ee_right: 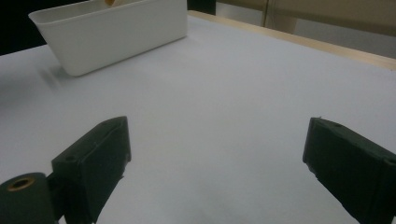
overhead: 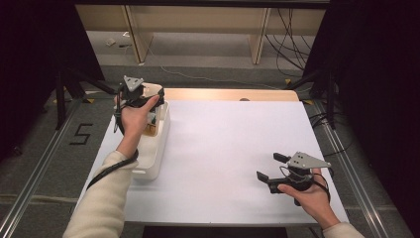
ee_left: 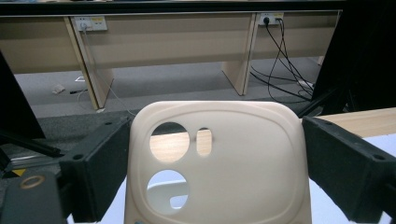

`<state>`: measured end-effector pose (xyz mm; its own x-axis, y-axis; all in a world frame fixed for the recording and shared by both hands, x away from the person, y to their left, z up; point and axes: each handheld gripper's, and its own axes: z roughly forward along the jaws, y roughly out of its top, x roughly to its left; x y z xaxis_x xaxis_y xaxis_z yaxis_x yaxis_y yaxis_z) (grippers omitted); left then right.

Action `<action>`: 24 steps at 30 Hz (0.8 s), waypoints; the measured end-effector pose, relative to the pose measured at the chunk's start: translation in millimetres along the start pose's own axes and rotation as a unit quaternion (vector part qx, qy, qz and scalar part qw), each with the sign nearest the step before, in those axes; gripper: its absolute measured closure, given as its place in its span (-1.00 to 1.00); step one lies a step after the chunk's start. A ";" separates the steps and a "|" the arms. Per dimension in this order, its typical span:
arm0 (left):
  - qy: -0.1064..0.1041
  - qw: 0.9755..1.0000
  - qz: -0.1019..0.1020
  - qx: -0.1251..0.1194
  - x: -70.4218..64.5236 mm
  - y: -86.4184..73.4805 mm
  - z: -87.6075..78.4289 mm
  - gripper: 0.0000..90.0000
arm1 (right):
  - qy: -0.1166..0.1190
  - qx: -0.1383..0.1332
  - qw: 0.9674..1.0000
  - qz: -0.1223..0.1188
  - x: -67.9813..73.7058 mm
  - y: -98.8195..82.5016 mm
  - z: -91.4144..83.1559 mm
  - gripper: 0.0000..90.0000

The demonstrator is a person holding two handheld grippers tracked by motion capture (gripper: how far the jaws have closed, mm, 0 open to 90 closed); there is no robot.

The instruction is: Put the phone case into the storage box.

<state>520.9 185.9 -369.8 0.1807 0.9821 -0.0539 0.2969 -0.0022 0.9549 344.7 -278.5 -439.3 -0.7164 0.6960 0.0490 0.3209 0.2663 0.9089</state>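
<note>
Cream plastic panel (ee_left: 219, 163) with three cut-outs — two round holes and a small slot — held upright between the jaws of the left gripper (ee_left: 215, 182). In the left gripper view the panel fills the space between the two black jaws, its side edges meeting them, so the jaws are closed on it. In the high view the left gripper (overhead: 144, 94) sits over the far end of a white bin (overhead: 157, 148), and the panel appears there as a pale rounded edge just beyond the hand (overhead: 134, 115); whether its lower end rests inside the bin or is raised above it cannot be told. The bin is long and narrow and stands at the left edge of the white table (overhead: 223, 144), lengthwise along that edge; something orange-brown lies inside it near the hand, too small to identify.

The right gripper (overhead: 270, 167) is well apart from the bin, near the table's front right corner, held by the right hand (overhead: 307, 191). Its jaws stand wide apart and hold nothing — the right gripper view shows bare table between them and the bin (ee_right: 116, 35) farther off at upper left.

Beyond the table: grey floor, wooden desk legs and loose black cables (ee_left: 280, 51).
</note>
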 end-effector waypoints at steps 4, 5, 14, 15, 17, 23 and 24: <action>-0.001 1.000 0.002 0.001 -0.4 -0.9 1.7 -0.76 | 0.003 0.000 1.000 0.000 -0.1 -0.1 -0.1 -0.81; -0.001 1.000 0.002 0.001 -0.1 -0.9 2.0 -0.76 | 0.002 0.000 1.000 0.000 -0.1 -0.1 0.0 -0.81; 0.002 1.000 -0.002 0.004 0.6 0.4 6.3 -0.76 | 0.003 0.001 1.000 0.000 -0.3 -0.3 0.0 -0.81; 0.003 1.000 -0.003 0.004 0.8 0.6 6.6 -0.76 | 0.003 0.001 1.000 0.000 -0.3 -0.2 0.0 -0.81; 0.003 1.000 -0.003 0.004 1.3 1.1 7.3 -0.76 | 0.003 0.001 1.000 -0.001 -0.3 -0.2 -0.1 -0.81; 0.003 1.000 -0.001 0.004 0.9 1.7 8.7 -0.76 | 0.003 0.001 1.000 -0.001 -0.4 -0.3 0.0 -0.81; 0.003 1.000 -0.001 0.004 0.9 1.8 8.9 -0.76 | 0.003 0.001 1.000 -0.001 -0.3 -0.2 0.0 -0.81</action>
<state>529.9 185.1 -370.7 0.1747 0.9831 -0.0548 0.3057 -0.0013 0.9521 344.8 -278.8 -439.5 -0.7203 0.6919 0.0497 0.3208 0.2687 0.9082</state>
